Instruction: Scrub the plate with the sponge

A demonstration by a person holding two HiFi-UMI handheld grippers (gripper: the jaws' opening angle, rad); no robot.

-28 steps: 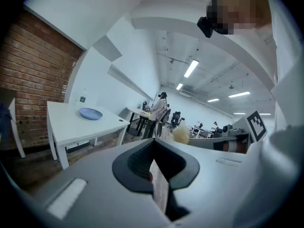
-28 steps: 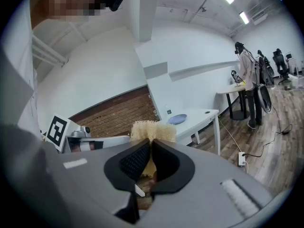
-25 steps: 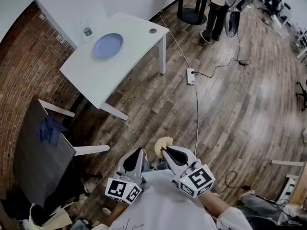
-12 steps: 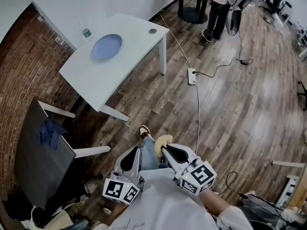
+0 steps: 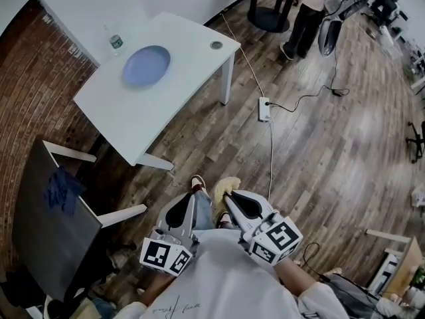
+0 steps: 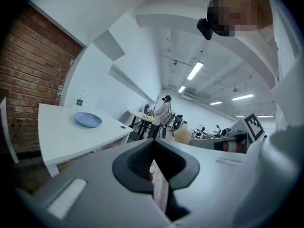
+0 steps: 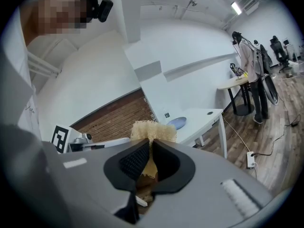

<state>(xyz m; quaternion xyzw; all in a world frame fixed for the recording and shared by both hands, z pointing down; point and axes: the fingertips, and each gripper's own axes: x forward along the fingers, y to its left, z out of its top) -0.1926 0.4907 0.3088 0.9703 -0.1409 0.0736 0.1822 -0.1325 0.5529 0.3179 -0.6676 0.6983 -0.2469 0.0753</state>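
Observation:
A blue plate [image 5: 145,66] lies on the white table [image 5: 172,105] at the upper left of the head view, far from both grippers; it also shows as a plate [image 6: 88,120] in the left gripper view and a plate [image 7: 177,122] in the right gripper view. My right gripper [image 5: 229,197] is held close to my body and is shut on a pale yellow sponge [image 5: 226,185], whose frayed top sticks out above the jaws as sponge [image 7: 152,130]. My left gripper [image 5: 191,201] hangs beside it, shut with nothing between its jaws.
A water bottle [image 5: 113,40] stands on the table beyond the plate. A dark board with a blue cloth [image 5: 61,191] leans at the left. A power strip [image 5: 264,108] and cables lie on the wood floor. A person [image 5: 305,15] stands at a far desk.
The table and plate have shifted slightly in view as I move nearer. A shoe and jeans leg now show between the grippers. Both grippers stay shut, the sponge still held.

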